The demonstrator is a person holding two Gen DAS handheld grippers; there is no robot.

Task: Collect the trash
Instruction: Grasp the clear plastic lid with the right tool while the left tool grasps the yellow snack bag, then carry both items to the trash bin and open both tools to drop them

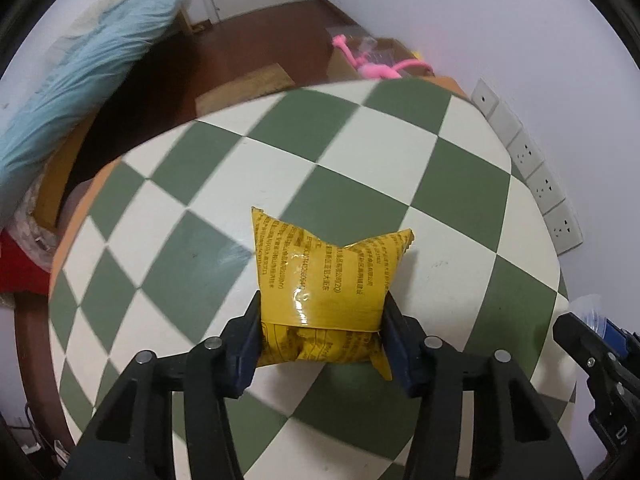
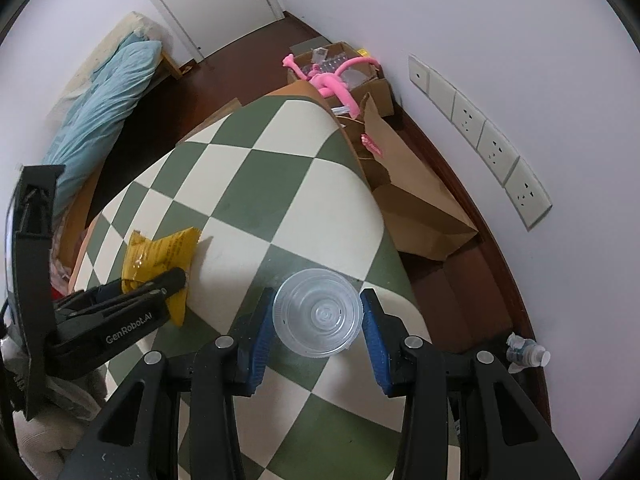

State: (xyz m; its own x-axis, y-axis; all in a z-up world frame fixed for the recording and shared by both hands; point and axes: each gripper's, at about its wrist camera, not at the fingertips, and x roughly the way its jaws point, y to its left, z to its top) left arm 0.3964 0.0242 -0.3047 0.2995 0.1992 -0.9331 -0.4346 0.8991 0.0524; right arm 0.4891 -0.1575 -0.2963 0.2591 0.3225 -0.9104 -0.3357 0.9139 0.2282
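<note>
A yellow snack packet with dark print sits between my left gripper's two fingers over the green-and-white checkered table; both pads press its sides. It also shows in the right wrist view, held by the left gripper. My right gripper is shut on a clear plastic cup, seen bottom-on, above the table's right edge. The right gripper shows at the right edge of the left wrist view.
A brown paper bag lies on the floor right of the table. A cardboard box with a pink toy stands beyond it. A crumpled plastic bottle lies by the wall. A bed with blue bedding stands left. Wall sockets line the right wall.
</note>
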